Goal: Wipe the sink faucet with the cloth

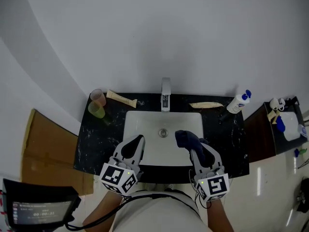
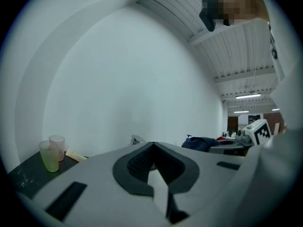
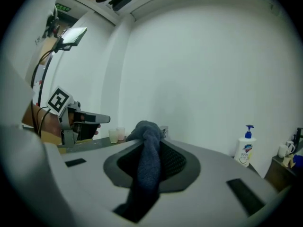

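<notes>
Fingers of right gripper [image 1: 195, 148] clamp bunched dark-blue cloth [image 3: 147, 150]; left gripper [image 1: 136, 143] fingers closed, empty. Upright chrome sink faucet [image 1: 165, 94] likely unwiped; next, cloth onto spout

Faucet [image 3: 164, 129]: in the right gripper view the cloth [image 3: 148, 160] covers all but one edge of it. The cloth's lower end drops out of sight between the jaws. Screen [image 1: 41, 208], near left: cut by the left and bottom edges; print too small to read. Shelf [image 1: 277, 141], far right: cut by the right edge; the small items on it cannot be identified. Soap bottle [image 3: 245, 148]: label unreadable.
</notes>
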{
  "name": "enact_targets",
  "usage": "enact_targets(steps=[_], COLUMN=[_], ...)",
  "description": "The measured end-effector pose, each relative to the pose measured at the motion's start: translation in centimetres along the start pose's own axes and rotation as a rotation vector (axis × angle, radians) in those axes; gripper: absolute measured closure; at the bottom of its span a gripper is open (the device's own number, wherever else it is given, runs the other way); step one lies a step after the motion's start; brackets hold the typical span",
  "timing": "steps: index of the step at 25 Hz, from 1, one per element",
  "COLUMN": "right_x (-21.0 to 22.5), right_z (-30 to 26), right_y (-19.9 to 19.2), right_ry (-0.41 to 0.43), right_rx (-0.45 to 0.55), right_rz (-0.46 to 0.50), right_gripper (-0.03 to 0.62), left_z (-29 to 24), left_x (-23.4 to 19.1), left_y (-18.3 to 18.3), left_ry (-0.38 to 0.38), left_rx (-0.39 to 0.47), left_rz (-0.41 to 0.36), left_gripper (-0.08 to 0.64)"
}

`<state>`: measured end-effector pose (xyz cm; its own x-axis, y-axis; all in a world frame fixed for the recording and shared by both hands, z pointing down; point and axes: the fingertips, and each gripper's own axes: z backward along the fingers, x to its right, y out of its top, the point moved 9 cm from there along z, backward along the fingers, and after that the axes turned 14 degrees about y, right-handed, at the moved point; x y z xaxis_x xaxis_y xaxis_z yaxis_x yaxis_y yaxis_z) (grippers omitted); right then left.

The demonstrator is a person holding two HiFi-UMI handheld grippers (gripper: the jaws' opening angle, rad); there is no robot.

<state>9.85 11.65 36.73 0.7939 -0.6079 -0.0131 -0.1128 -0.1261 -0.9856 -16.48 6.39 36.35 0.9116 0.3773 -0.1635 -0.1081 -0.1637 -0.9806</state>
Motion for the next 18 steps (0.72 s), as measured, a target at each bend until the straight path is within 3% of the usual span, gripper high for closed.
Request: enact_targets(steps=[18], right_x=[-1.3], right_z=[-0.5], right_y=[1.1], right_ry=[-0.007], right_rx=[-0.01], right_rz=[0.043], right_gripper=[0.515], left_z=[1.9], left_x=[-0.8], left_y=[0.4], left_ry=[0.006], left_rx=[0.003], left_rz=[-0.01], left_gripper=[0.56])
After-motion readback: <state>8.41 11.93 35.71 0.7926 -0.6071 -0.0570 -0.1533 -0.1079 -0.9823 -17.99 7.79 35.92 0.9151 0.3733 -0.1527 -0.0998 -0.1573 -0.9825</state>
